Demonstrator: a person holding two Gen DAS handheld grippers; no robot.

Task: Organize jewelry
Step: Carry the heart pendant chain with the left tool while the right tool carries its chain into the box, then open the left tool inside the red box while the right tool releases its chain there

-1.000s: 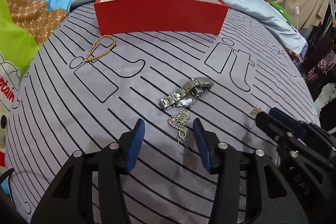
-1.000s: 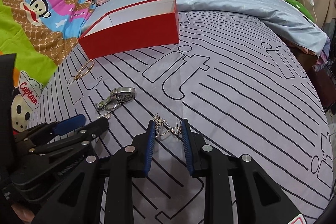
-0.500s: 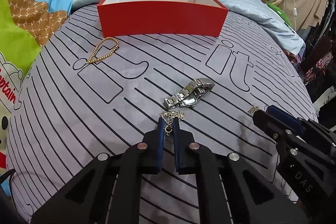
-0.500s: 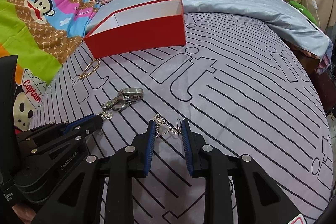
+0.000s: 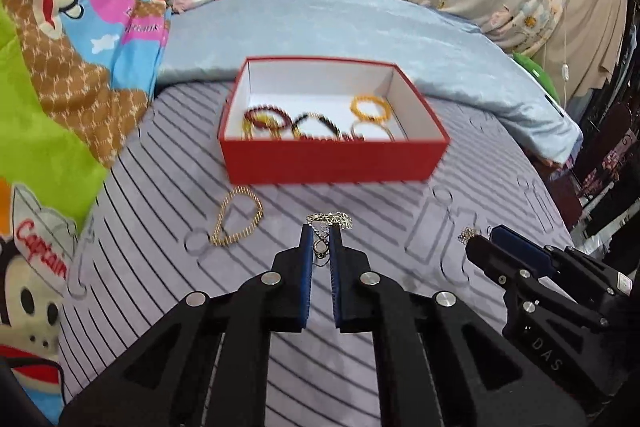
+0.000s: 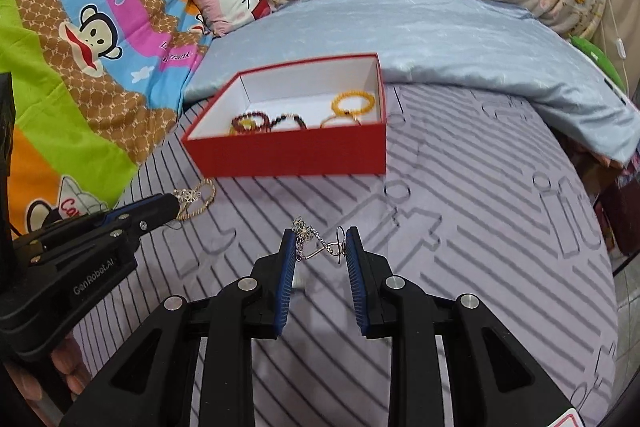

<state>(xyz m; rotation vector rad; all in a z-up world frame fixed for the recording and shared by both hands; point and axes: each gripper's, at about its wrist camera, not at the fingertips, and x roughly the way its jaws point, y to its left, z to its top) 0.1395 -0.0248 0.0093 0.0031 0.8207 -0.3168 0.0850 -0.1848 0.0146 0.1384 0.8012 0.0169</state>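
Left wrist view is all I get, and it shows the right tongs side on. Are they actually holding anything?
Observer: Yes. The right wrist view shows the right tongs gripping a silver earring that spans from pad to pad.
Operator: Which way round does it sit?
Observer: Its hook rests against the right pad, and its flower charm pokes up by the left fingertip.

Matt red cardboard box [image 5: 334,163], shiny metal earring [image 6: 316,243], satin sheet [image 6: 460,39]
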